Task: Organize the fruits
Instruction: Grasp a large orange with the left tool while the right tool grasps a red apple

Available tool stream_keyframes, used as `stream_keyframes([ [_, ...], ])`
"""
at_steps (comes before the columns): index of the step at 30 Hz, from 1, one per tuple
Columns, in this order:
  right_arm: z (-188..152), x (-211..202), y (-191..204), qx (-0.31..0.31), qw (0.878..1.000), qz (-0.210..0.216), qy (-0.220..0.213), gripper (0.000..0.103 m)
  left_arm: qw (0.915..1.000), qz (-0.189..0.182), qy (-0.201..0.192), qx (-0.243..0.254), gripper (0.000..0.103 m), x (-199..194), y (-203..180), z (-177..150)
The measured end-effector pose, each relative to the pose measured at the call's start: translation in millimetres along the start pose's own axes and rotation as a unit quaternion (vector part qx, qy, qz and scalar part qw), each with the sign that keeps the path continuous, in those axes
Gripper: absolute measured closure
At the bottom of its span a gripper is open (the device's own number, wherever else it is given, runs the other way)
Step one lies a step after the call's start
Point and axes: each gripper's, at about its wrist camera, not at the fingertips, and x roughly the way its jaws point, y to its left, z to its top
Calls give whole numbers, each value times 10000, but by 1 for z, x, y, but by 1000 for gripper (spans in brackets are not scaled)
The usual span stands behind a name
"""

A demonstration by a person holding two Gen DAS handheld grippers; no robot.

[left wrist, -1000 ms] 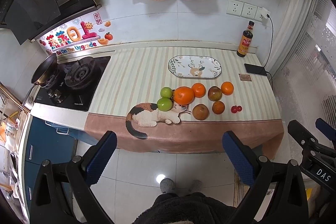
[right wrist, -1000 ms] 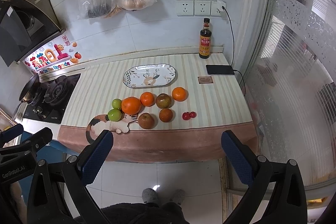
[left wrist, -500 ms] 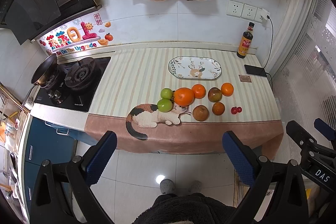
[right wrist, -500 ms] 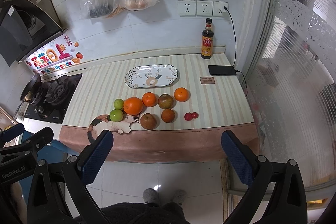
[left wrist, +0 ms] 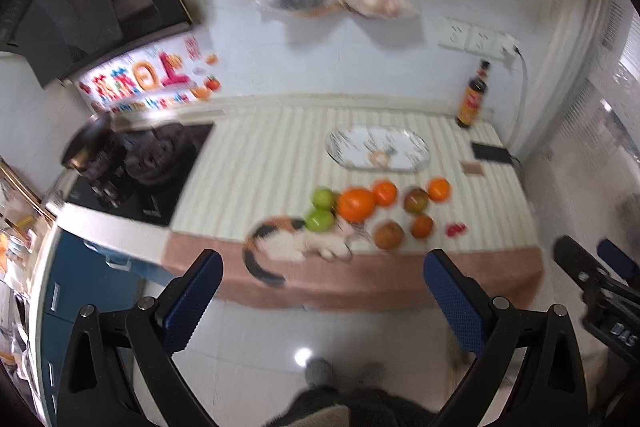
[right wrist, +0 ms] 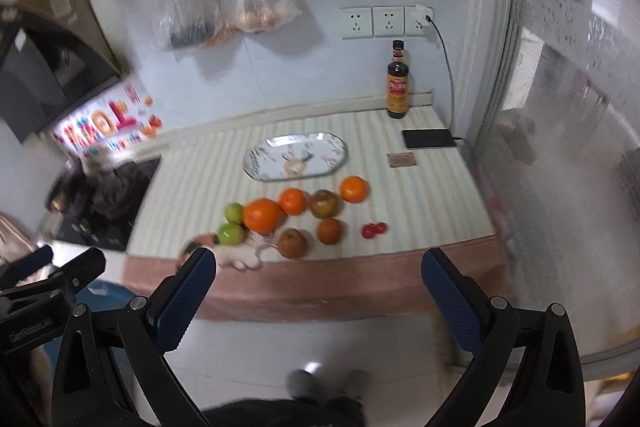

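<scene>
Hovering: left tool [left wrist: 322, 287] wide | right tool [right wrist: 318, 285] wide (both empty) | fruits [right wrist: 262, 215] seemingly beside plate [right wrist: 260, 163]

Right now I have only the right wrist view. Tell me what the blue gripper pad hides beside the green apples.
Observer: A printed calico cat on the striped tablecloth, its head next to the lower green apple.
Operator: Report what's under the black gas stove.
Observer: A blue cabinet with pale handles.
Operator: Check the left gripper.
Observer: The left gripper is open wide and empty, short of the tablecloth.
</scene>
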Motion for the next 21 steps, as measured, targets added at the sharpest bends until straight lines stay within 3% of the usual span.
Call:
stream_keyframes([
  [2,1,13,0,148,9997,171,-77,0,9992,281,-289,12,0,11,8,9],
  [5,-1,40,5,221,9995,241,25,0,9979,501,-410,9,0,34,26,12],
  [12,-4,128,23,389,9975,225,553,0,9988,412,266,60,0,128,55,31],
  [17,-11,209,26,591,9914,316,1123,0,9928,27,899,791,0,197,37,36],
  [21,-16,280,10,796,9818,492,1651,2,9771,-62,1214,1745,0,251,1,43],
])
